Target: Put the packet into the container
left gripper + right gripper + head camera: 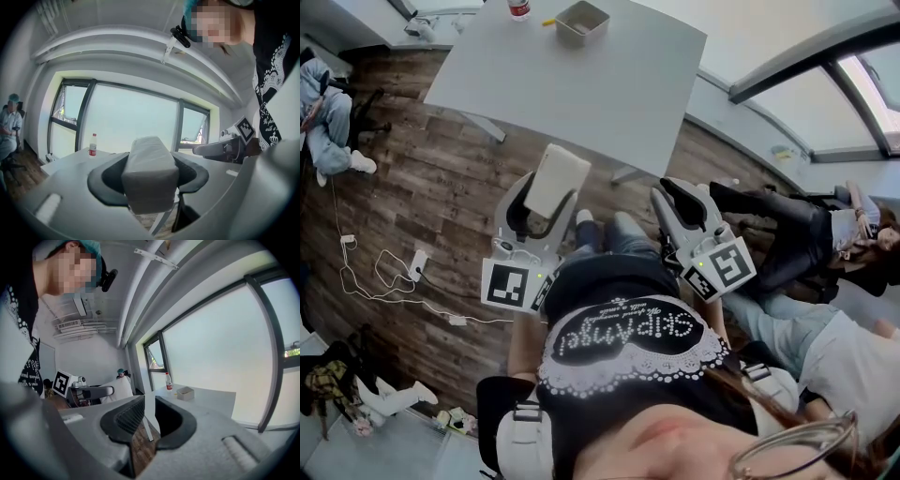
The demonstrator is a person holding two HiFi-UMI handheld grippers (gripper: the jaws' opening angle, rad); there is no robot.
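Note:
A white packet (pixel 557 176) (pixel 147 161) stands up between the jaws of my left gripper (pixel 542 208) (pixel 149 177), which is shut on it. I hold it low over the wooden floor, short of the grey table (pixel 609 84). The container (pixel 581 21) (pixel 185 393), a small open beige box, sits near the table's far edge. My right gripper (pixel 684 202) (pixel 149 416) is beside the left one at about the same height. Its jaws stand slightly apart with nothing between them. The packet (pixel 117 389) also shows in the right gripper view.
A bottle with a red label (pixel 517 7) (pixel 93 144) (pixel 168 380) stands left of the container. Cables and a power strip (pixel 417 265) lie on the floor at left. People sit at far left (pixel 328 117) and at right (pixel 806 225). Windows run behind the table.

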